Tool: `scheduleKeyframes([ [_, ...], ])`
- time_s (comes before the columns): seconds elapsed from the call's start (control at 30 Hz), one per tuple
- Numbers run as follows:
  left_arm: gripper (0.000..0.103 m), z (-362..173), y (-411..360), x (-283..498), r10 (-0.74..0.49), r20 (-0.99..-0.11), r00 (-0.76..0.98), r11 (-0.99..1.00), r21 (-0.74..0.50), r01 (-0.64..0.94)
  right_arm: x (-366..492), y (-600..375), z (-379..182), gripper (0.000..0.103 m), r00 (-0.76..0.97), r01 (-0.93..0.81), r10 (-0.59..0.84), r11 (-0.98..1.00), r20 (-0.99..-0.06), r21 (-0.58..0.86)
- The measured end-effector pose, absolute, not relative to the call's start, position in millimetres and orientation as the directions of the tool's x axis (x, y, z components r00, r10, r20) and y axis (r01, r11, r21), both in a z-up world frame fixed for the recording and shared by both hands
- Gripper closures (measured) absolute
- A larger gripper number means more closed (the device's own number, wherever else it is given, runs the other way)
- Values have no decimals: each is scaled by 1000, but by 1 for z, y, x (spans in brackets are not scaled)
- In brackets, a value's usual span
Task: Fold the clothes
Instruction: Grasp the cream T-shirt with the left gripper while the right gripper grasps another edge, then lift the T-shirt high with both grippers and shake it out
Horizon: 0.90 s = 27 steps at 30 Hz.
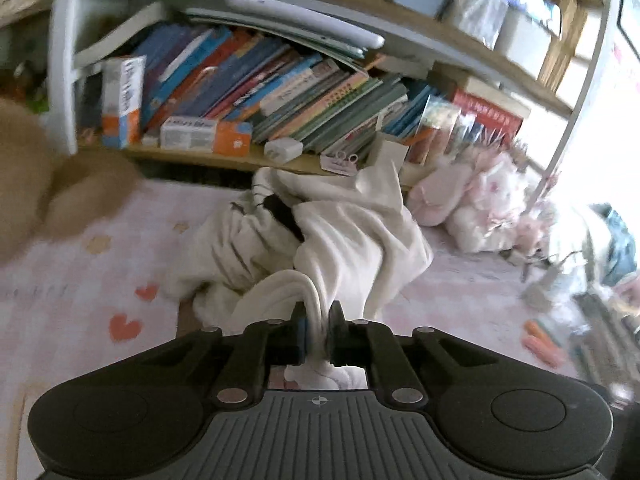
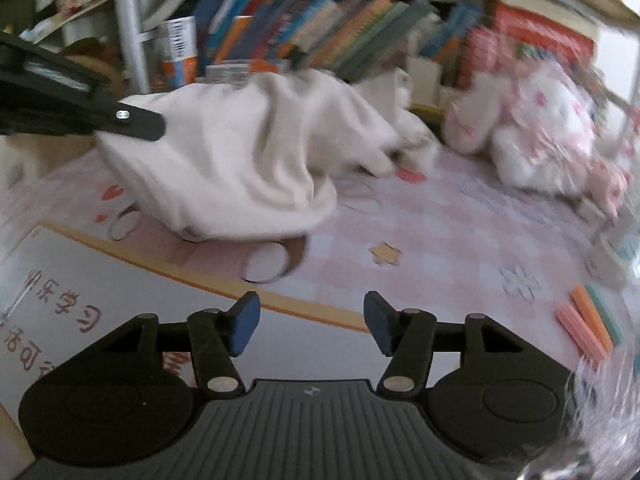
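Left claw [image 1: 319, 334] is clamped tight on a bunched white edge of the cream garment [image 1: 320, 240], so we're at the pick-it-up-and-shake-it-out stage, nothing folded yet as far as I can tell. That garment is a crumpled heap on the pink checked worktop [image 2: 460, 232], right in front of the bookshelf [image 1: 280, 88], with a pink and white plush toy [image 2: 536, 128] just beside it.

Right claw [image 2: 311, 326] hovers over bare worktop with its blue pads [image 2: 244, 326] spread and nothing between them, well short of the cloth. From its camera you can see the left claw's arm reaching in from the side onto the heap.

My guess for the next move: the right one needs to find a matching edge or corner, pinch it, then both spread the thing flat. Both claws point down at a slant towards the worktop. Pictures are pretty blurry though.
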<state>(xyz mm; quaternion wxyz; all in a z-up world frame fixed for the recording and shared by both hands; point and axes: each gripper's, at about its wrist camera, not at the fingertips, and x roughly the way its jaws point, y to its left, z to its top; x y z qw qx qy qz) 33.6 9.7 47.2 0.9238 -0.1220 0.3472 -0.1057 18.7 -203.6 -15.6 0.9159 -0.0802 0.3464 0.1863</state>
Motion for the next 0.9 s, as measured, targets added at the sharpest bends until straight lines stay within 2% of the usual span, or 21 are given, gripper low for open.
scheduleKeyframes([
  [0.17, 95, 56, 28, -1, -375, -586, 718, 901, -412, 135, 11, -160, -13, 29, 714, -499, 315, 855, -625, -139],
  [0.27, 95, 61, 38, -14, -439, -564, 700, 871, -459, 176, 3, -136, -15, 29, 710, -548, 326, 813, -625, -199],
  [0.37, 94, 64, 46, -23, -495, -525, 693, 841, -488, 232, -7, -117, -16, 33, 700, -591, 360, 777, -616, -216],
  [0.4, 94, 65, 47, -24, -501, -517, 694, 839, -486, 244, -10, -110, -15, 45, 703, -600, 370, 768, -607, -226],
  [0.43, 94, 65, 49, -24, -502, -514, 696, 841, -479, 252, -13, -105, -15, 51, 709, -600, 373, 765, -598, -235],
  [0.47, 94, 65, 51, -25, -501, -513, 697, 843, -470, 261, -15, -100, -14, 64, 716, -599, 375, 763, -590, -242],
  [0.5, 94, 65, 53, -26, -491, -518, 700, 853, -448, 266, -15, -98, -13, 87, 722, -590, 373, 772, -583, -237],
  [0.53, 91, 64, 55, -26, -477, -526, 704, 865, -422, 270, -13, -101, -10, 95, 729, -569, 365, 793, -578, -217],
  [0.6, 84, 62, 58, -29, -436, -543, 717, 894, -352, 277, -6, -107, -3, 99, 744, -521, 348, 836, -570, -170],
  [0.63, 71, 60, 58, -31, -403, -553, 729, 913, -296, 280, -3, -112, 2, 99, 760, -491, 331, 856, -559, -161],
  [0.67, 48, 56, 58, -34, -369, -559, 742, 929, -236, 284, 0, -117, 12, 99, 785, -457, 310, 874, -536, -164],
  [0.73, 27, 47, 58, -40, -312, -563, 765, 947, -125, 294, 2, -126, 34, 100, 835, -393, 275, 904, -476, -166],
  [0.77, 22, 43, 58, -42, -294, -562, 773, 950, -81, 303, 1, -131, 47, 100, 857, -368, 268, 916, -439, -160],
  [0.9, 19, 27, 35, -27, -323, -592, 739, 922, -21, 386, 3, -135, 93, 100, 903, -336, 273, 929, -331, -152],
])
